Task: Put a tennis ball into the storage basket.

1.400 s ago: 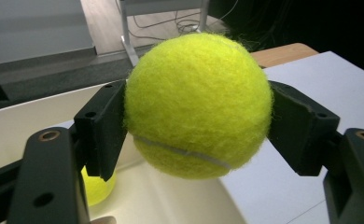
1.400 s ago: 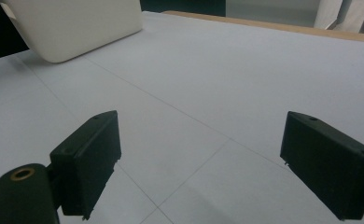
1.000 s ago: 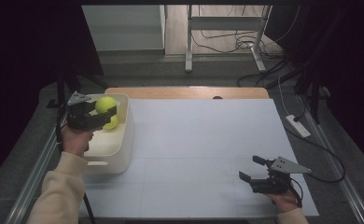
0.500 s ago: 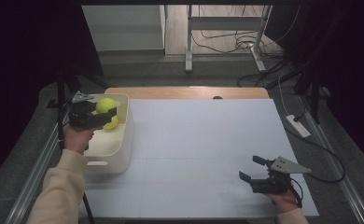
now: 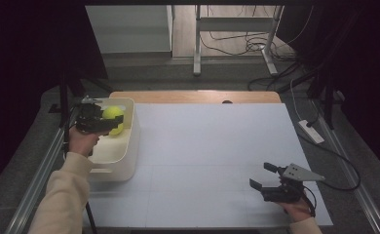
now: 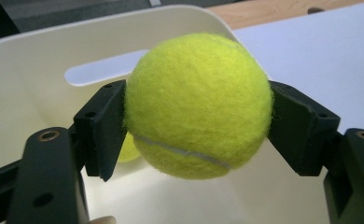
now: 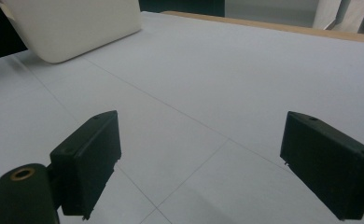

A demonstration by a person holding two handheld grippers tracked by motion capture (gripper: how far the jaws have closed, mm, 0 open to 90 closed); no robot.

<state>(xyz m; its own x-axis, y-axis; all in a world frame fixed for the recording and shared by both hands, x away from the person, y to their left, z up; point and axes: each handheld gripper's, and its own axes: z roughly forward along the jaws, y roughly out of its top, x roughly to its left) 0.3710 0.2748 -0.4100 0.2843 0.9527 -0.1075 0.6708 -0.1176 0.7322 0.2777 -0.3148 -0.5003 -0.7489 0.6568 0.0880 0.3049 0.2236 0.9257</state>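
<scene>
My left gripper [image 5: 114, 123] is shut on a yellow tennis ball [image 5: 111, 114] and holds it over the white bin [image 5: 129, 146] at the table's left side. In the left gripper view both black pads press on the tennis ball [image 6: 198, 105], one on each flank, inside the bin [image 6: 40, 51]. A second yellow ball [image 6: 128, 149] peeks out low behind the left pad, lying in the bin. My right gripper [image 5: 262, 176] rests low at the front right of the white table sheet, jaws wide apart. Its own view shows the right gripper [image 7: 203, 161] open over bare sheet.
The white sheet [image 5: 212, 146] covers the table, with a wooden strip [image 5: 193, 96] along the far edge. A power strip [image 5: 311, 131] and cables lie off the right side. The bin's corner [image 7: 73, 28] stands at the far left of the right gripper view.
The left hand has carried the ball slightly leftward and lower, deeper over the bin. The right gripper has stayed still.
</scene>
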